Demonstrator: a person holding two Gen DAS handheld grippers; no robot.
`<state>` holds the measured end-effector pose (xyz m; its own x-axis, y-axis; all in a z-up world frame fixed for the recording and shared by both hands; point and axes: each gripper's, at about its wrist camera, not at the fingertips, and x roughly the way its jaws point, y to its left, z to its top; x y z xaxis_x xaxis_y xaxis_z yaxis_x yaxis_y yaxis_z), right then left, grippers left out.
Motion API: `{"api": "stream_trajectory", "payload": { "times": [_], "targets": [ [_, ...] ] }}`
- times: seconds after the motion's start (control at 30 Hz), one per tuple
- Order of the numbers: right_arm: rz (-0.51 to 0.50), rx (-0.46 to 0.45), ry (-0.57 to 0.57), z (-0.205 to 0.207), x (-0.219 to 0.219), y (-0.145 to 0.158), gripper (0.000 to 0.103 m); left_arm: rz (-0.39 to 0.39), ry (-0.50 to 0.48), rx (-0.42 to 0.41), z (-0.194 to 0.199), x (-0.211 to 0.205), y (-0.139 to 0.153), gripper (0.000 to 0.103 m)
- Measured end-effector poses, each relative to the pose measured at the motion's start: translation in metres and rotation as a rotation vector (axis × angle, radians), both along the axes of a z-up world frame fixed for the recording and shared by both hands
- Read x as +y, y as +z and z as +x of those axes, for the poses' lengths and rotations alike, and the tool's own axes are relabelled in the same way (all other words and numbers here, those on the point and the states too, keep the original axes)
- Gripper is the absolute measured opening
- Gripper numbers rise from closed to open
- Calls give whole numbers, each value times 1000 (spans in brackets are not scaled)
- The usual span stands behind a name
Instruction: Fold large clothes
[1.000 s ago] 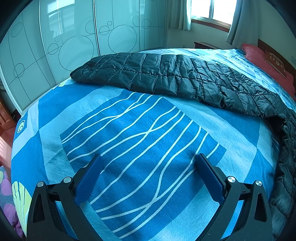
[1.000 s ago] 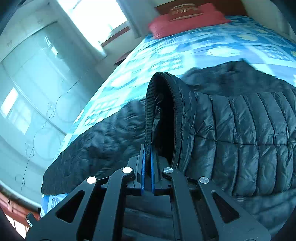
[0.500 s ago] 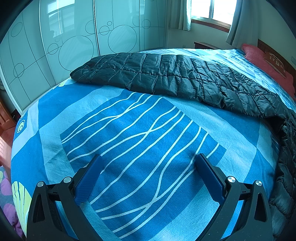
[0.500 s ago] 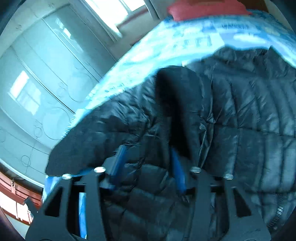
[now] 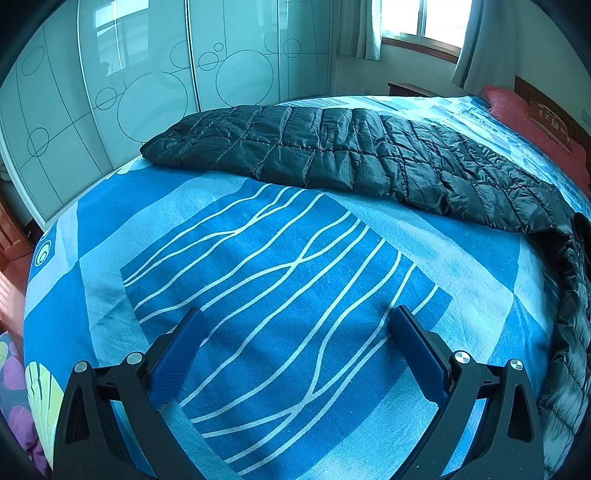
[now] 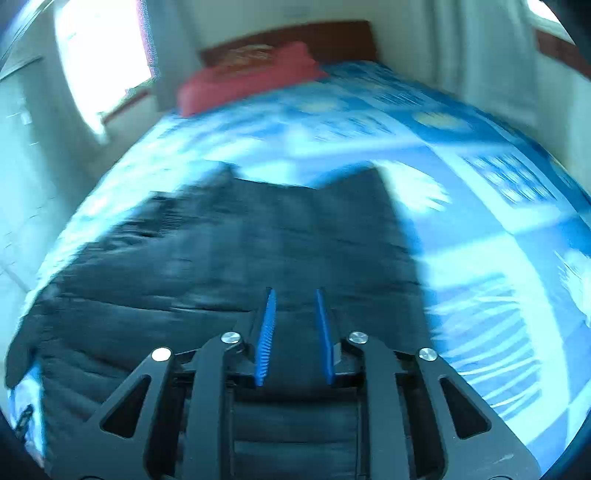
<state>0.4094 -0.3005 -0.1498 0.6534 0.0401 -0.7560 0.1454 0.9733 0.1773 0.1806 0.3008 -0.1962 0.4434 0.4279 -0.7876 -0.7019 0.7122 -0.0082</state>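
— Black quilted jacket [image 5: 369,158] lies spread across the far half of the bed [image 5: 258,258], from the far left edge to the right, where it runs down toward the near right corner. Do you see it on your side?

— I do, though my right view is badly smeared. The jacket [image 6: 229,266] fills the near and left part; blue patterned sheet shows to its right and beyond it.

— Left tool [image 5: 299,332]?

— Its jaws stand wide apart, nothing between them, only bare sheet with white wavy lines below. It sits near the foot of the bed, well apart from the jacket.

— And my right tool [image 6: 295,310]?

— Jaws are closing, a narrow gap left between the blue pads [image 6: 266,332]. I see no fabric caught between them; the jacket is below and beyond the tips. Whether the tips touch it I cannot tell through the blur.

— Far end?

— Red pillow [image 6: 251,81] against a dark headboard [image 6: 314,37]. In the left view, wardrobe doors [image 5: 147,92] with circle patterns at far left, a window [image 5: 424,22] with curtains at far right.
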Motion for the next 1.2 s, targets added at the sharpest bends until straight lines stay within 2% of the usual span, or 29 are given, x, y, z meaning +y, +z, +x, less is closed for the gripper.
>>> {"api": "stream_trajectory", "payload": {
  "times": [0.03, 0.07, 0.1, 0.2, 0.3, 0.37, 0.43, 0.53, 0.63, 0.73, 0.8, 0.9, 0.97, 1.03, 1.17, 1.2],
  "targets": [
    [5, 50, -3, 3, -11, -16, 14, -1, 0, 0, 0, 0, 0, 99],
    [17, 84, 6, 6, -20, -31, 5, 1, 0, 1, 0, -1, 0, 99],
    [38, 62, 24, 4, -24, -39, 4, 1, 0, 2, 0, 0, 0, 99],
    [61, 56, 34, 3, -32, -31, 4, 0, 0, 1, 0, 0, 0, 99],
    [80, -15, 53, 3, -28, -5, 5, 1, 0, 1, 0, -1, 0, 99],
    [60, -44, 48, 13, -30, 3, 10, 3, 0, 2, 0, -1, 0, 99],
    [21, -31, 30, 28, -32, -3, 11, 1, 0, 1, 0, -1, 0, 99],
    [45, 62, 25, 46, -42, -35, 10, 1, 0, 0, 0, -1, 0, 99],
    [74, 42, 11, 46, -44, -20, 10, 1, 0, 0, 0, -1, 0, 99],
    [42, -58, 8, 52, -41, 11, 15, 3, 0, 1, 0, -1, 0, 99],
    [15, -76, 1, 66, -41, 17, 36, 3, 0, 1, 0, -1, 0, 99],
    [-15, -47, -8, 93, -43, 4, 36, 1, 0, 0, 0, -1, 0, 99],
    [-35, 46, -26, 111, -46, -25, 36, 3, 0, 1, 0, -1, 0, 99],
    [-59, 45, -18, 114, -47, -35, 36, 3, 0, 1, 0, -1, 0, 99],
    [-34, 9, -55, 97, -45, -12, 36, 2, 0, 1, 0, -2, -1, 99],
    [-28, -11, -48, 86, -39, -7, 41, 1, 0, -1, 0, -2, 0, 99]
  ]
}}
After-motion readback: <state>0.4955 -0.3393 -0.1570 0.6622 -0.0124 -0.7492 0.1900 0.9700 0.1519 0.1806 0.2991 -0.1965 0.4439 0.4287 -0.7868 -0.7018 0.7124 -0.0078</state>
